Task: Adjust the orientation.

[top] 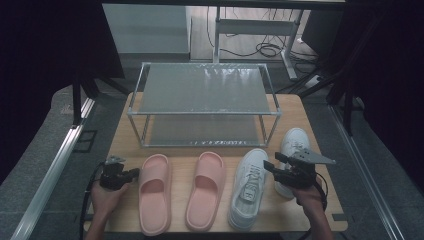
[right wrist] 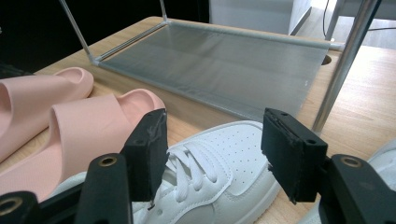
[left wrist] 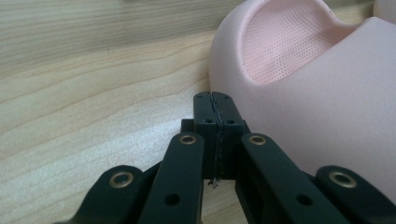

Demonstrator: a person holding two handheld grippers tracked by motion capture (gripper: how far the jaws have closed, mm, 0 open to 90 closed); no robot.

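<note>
The left gripper [top: 134, 173], jaws pressed together, is sitting just beside the left pink slipper [top: 154, 192], while the right gripper [top: 272, 166] is hovering wide open over the white sneaker [top: 248, 187].

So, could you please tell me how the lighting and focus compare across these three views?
High view: dim, dark at both sides, the rack top catching pale light, everything small but fairly sharp. Left gripper view: bright and even, wood grain crisp, the shut left gripper sharp beside the pink slipper. Right gripper view: well lit, the sneaker sharp, the right gripper jaws slightly soft.

left pink slipper [top: 154, 192] | upright, tabletop | white sneaker [top: 248, 187] | upright, right of slippers
</note>
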